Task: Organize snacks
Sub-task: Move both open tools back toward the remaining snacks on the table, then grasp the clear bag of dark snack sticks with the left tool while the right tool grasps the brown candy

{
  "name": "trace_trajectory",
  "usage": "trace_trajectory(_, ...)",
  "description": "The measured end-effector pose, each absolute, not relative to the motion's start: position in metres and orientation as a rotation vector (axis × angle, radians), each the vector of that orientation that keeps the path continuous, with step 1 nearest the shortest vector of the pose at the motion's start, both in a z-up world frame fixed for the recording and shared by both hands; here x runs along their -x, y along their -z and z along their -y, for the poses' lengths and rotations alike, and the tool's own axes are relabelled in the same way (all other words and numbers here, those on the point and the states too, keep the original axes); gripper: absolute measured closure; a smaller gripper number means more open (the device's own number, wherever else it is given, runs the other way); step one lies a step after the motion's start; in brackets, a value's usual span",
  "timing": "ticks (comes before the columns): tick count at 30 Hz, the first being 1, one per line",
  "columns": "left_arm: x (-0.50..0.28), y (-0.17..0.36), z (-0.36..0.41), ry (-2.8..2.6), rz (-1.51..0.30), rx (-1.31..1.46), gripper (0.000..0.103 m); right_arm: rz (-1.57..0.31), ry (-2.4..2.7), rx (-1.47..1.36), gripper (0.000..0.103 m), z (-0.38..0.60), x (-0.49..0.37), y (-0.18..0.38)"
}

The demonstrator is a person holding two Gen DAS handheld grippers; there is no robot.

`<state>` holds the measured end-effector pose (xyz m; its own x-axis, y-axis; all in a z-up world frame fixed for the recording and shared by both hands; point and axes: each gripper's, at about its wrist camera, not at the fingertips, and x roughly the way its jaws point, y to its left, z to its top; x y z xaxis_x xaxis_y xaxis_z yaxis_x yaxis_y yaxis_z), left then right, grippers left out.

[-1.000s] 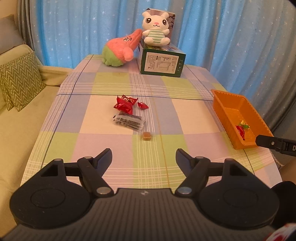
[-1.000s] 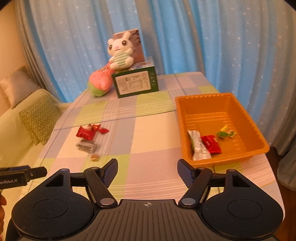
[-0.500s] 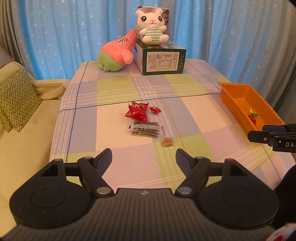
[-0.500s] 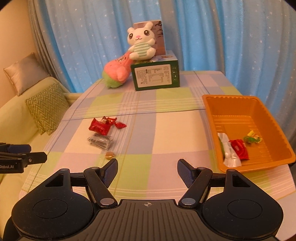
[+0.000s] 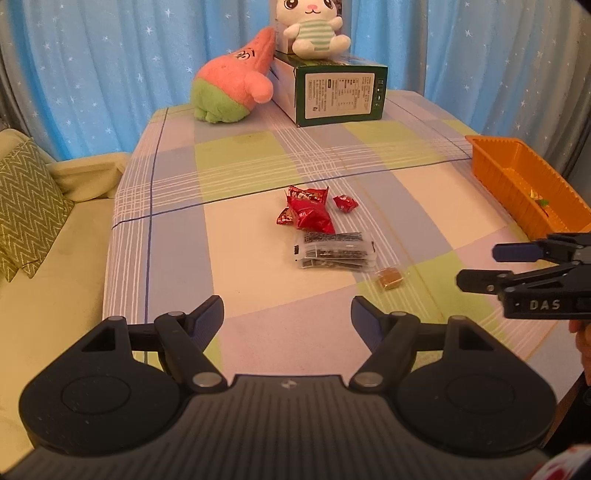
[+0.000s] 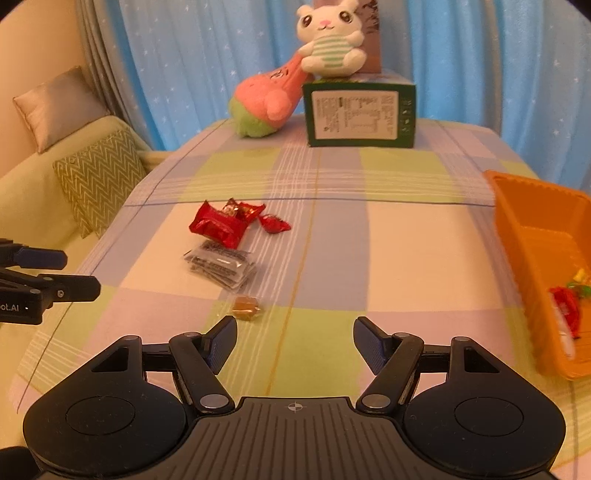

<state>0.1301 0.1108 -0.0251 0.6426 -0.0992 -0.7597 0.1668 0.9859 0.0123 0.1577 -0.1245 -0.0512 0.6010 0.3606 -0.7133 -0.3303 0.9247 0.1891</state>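
Loose snacks lie mid-table: red packets (image 5: 308,212) (image 6: 221,223), a small red candy (image 5: 345,203) (image 6: 274,224), a clear dark-printed packet (image 5: 335,251) (image 6: 221,266) and a brown wrapped candy (image 5: 388,277) (image 6: 245,306). An orange tray (image 5: 517,184) (image 6: 517,236) at the right holds a few snacks (image 6: 567,302). My left gripper (image 5: 287,320) is open and empty, above the near table. My right gripper (image 6: 294,344) is open and empty, just short of the brown candy; it also shows in the left wrist view (image 5: 476,266).
A green box (image 5: 338,90) (image 6: 360,114) with a white bunny plush (image 5: 312,27) on top and a pink-green plush (image 5: 232,86) stand at the table's far end. A sofa with a zigzag cushion (image 5: 26,206) lies left. Blue curtains hang behind.
Both grippers have moved closer to the loose snacks and lower toward the table; the right one swung left, away from the tray. Both stay open.
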Motion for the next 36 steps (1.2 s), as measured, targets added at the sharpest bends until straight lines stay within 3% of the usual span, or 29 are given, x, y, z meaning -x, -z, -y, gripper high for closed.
trace_trajectory(19, -0.170, 0.068, -0.132, 0.160, -0.897, -0.031, 0.030, -0.806, -0.419, 0.072, 0.033, 0.046, -0.189, 0.110)
trace_trajectory(26, -0.172, 0.071, -0.126, 0.175, -0.902, -0.050, 0.030, -0.770, -0.417, 0.101, 0.062, 0.042, -0.184, 0.111)
trace_trajectory(36, -0.184, 0.070, -0.110, 0.229, -0.899, -0.093, 0.030, -0.773, -0.384, 0.091, 0.069, 0.068, -0.185, 0.107)
